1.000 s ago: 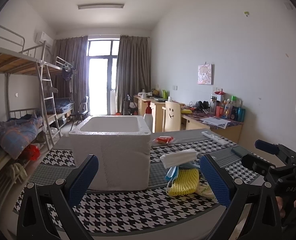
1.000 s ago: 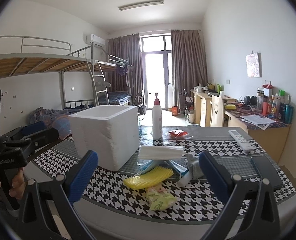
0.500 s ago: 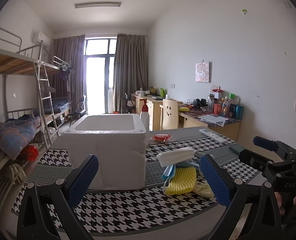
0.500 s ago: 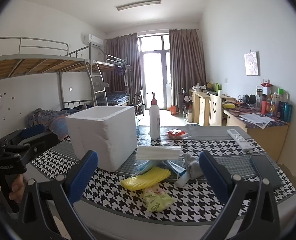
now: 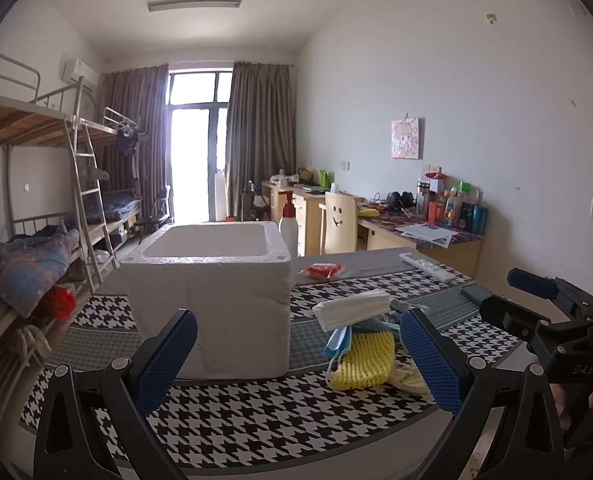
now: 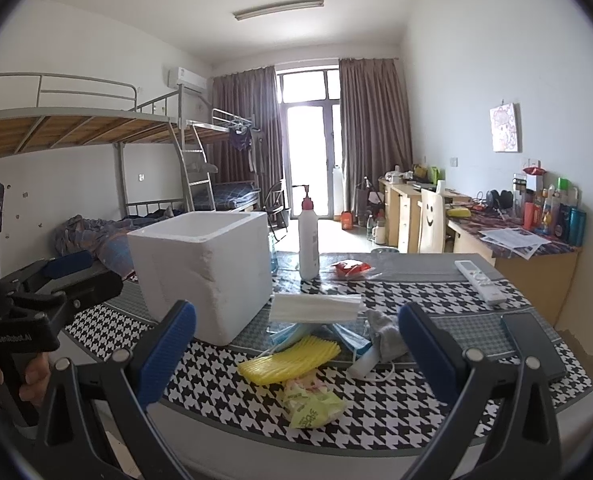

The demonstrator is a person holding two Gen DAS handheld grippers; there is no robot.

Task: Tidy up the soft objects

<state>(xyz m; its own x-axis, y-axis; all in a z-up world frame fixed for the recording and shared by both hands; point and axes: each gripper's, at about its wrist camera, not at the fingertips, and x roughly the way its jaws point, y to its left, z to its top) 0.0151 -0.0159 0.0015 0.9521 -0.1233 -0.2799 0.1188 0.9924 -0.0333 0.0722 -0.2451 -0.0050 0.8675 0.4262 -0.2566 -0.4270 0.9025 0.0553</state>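
The table [image 5: 232, 424], spread with a black-and-white houndstooth cloth, fills the lower half of both wrist views. On its left part stands the biggest thing on it, a white foam box [image 5: 212, 292] [image 6: 204, 272], open at the top and upright; its inside cannot be seen.

The left claw [image 5: 296, 356] is held above the near edge of the table with its blue-padded fingers [image 5: 166, 356] spread wide apart, holding nothing and touching nothing. The right claw [image 6: 296, 354] is held the same way, its blue fingers [image 6: 168, 352] wide apart and bare. Each claw also shows at the side of the other's view, with a hand on its grip.

The soft things lie in a loose heap just to the right of the box, between the fingers in the right wrist view. Uppermost is a flat stack of white face masks [image 5: 352, 308] [image 6: 316, 308]. Under it are blue masks [image 5: 336, 340] [image 6: 292, 334] and a yellow foam net sleeve [image 5: 362, 364] [image 6: 292, 362]. Beside these lies a crumpled grey cloth [image 6: 384, 332], and nearest the table edge a small yellow-green packet [image 6: 312, 402].

Farther back stand a white pump bottle [image 6: 308, 240] with a red top, just behind the box, and a red packet [image 6: 350, 269] near it. A white remote [image 6: 480, 282] and a dark phone [image 6: 532, 344] lie well apart on the right.
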